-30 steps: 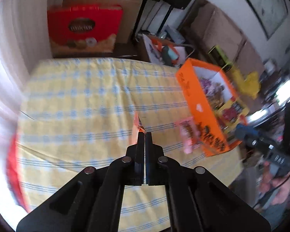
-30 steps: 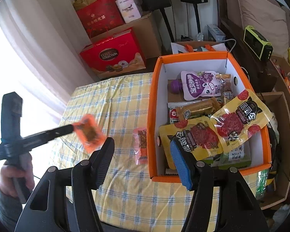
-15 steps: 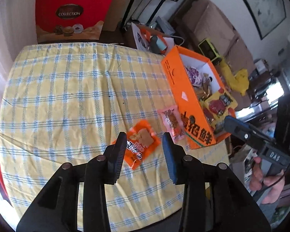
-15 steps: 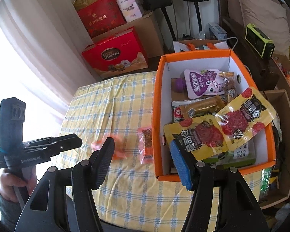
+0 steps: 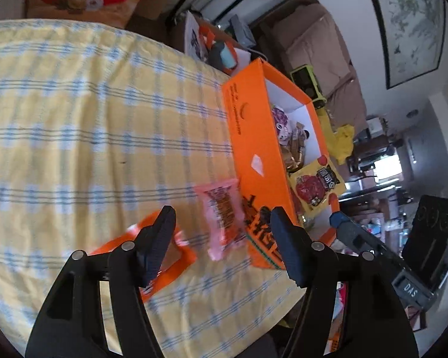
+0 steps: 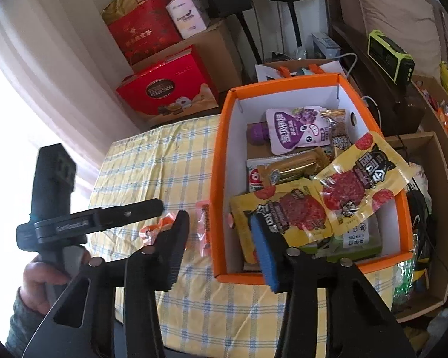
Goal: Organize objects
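Observation:
An orange snack packet (image 5: 176, 256) lies on the yellow checked cloth, partly behind one finger of my left gripper (image 5: 222, 238). Its jaws are opening, and they frame a pink packet (image 5: 224, 214) that lies flat against the orange box (image 5: 254, 137); the pads touch neither. In the right wrist view the left gripper (image 6: 155, 207) hovers just above the orange packet (image 6: 158, 226) and beside the pink packet (image 6: 204, 223). My right gripper (image 6: 219, 241) hangs over the near left wall of the orange box (image 6: 221, 179); its jaws are closing on nothing.
The box holds several snacks: two yellow pouches (image 6: 313, 205), a purple pouch (image 6: 295, 131) and a gold bar. Red gift boxes (image 6: 167, 89) and cartons stand beyond the table's far edge. A wooden crate (image 6: 433, 208) sits right of the box.
The left gripper let go of the orange packet, which dropped onto the cloth. That gripper then sank toward the table and spread its jaws. The right jaws have narrowed a little.

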